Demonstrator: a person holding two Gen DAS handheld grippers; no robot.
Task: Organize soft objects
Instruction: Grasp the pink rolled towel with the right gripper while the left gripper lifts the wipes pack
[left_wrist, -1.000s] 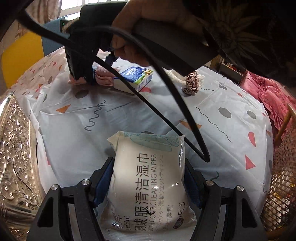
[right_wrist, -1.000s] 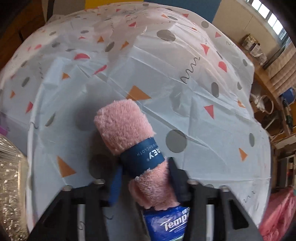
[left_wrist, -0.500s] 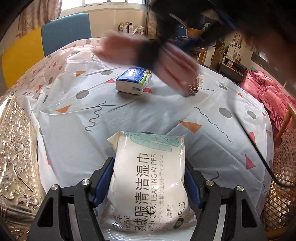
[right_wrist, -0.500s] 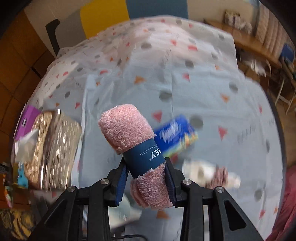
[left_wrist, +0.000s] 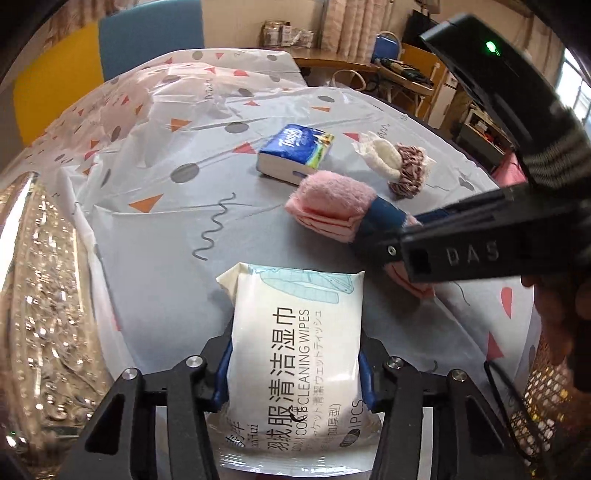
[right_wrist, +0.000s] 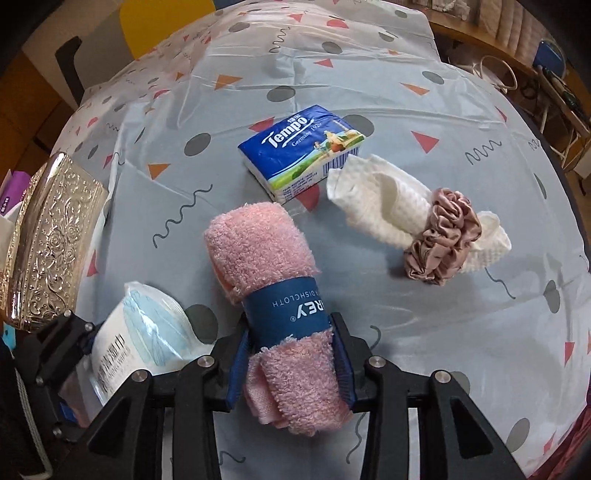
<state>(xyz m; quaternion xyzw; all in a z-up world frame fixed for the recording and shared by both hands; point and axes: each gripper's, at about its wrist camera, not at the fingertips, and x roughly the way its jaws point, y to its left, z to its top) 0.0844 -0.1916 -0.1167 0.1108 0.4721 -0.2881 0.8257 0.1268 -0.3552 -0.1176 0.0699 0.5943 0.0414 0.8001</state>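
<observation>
Two views, taken in turn. From the left wrist, the left gripper has just been closing its jaws, which now squeeze the wipes pack lying flat on the tabletop, probably to get a firm hold before lifting. This gripper tilts steeply downward. At the right edge the right gripper reaches in level, with the pink dishcloth clamped.

From the right wrist, its jaws grip that rolled dishcloth at the blue paper band, the stiffest spot. It points down at the tabletop, with a tissue pack and a scrunchie-bound white cloth lying beyond.
</observation>
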